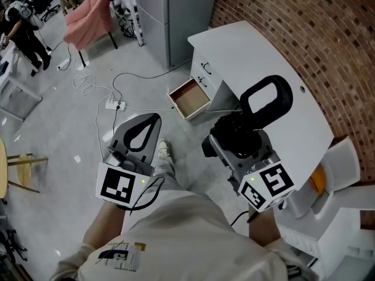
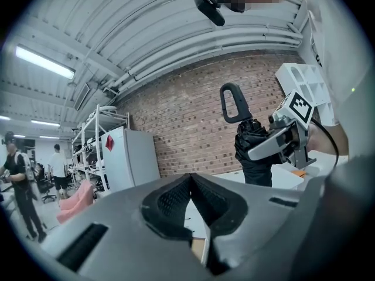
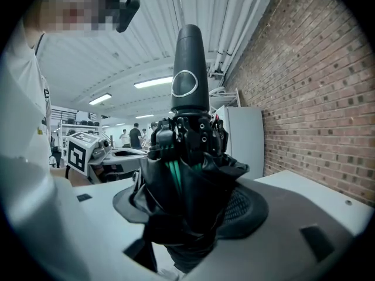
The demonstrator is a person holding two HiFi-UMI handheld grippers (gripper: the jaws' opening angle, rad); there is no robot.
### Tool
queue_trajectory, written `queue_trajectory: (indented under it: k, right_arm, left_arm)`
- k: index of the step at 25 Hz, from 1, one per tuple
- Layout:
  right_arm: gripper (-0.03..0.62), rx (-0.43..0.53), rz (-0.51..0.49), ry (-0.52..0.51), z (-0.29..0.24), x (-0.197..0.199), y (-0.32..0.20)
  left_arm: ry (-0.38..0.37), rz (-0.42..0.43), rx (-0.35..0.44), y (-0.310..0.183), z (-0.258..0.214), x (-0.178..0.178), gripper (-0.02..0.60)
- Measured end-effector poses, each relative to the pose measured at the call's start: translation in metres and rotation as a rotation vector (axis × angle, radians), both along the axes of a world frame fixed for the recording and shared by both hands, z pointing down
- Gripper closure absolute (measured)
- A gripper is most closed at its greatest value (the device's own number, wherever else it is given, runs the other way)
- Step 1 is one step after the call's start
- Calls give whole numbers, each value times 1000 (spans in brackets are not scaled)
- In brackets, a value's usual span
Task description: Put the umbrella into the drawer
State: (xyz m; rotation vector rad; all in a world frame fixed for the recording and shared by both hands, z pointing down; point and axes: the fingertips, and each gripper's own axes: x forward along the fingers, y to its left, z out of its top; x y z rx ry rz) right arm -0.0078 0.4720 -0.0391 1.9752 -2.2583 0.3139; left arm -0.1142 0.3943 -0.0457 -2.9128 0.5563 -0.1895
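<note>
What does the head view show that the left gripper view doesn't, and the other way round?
Head view only: the brown inside of the open white drawer, seen from above, and the white power strip with cables on the grey floor; the left claw hides nearly all of that drawer in its own view.
Left gripper view only: the long ceiling strip light and the white shelving rack.
Both: the folded black umbrella with a loop handle clamped in the right claw, the red brick wall, and the left claw shut, empty.
</note>
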Motion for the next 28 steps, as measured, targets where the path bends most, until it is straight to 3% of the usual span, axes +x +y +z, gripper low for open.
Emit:
queue_trajectory:
  k: [17, 28]
  right_arm:
    - [315, -126, 21, 0, 25, 45, -224]
    - [315, -273, 1, 18, 82, 70, -347]
  left_arm:
    - [-57, 59, -40, -218, 15, 56, 572]
    - [-80, 26, -120, -339, 53, 70, 573]
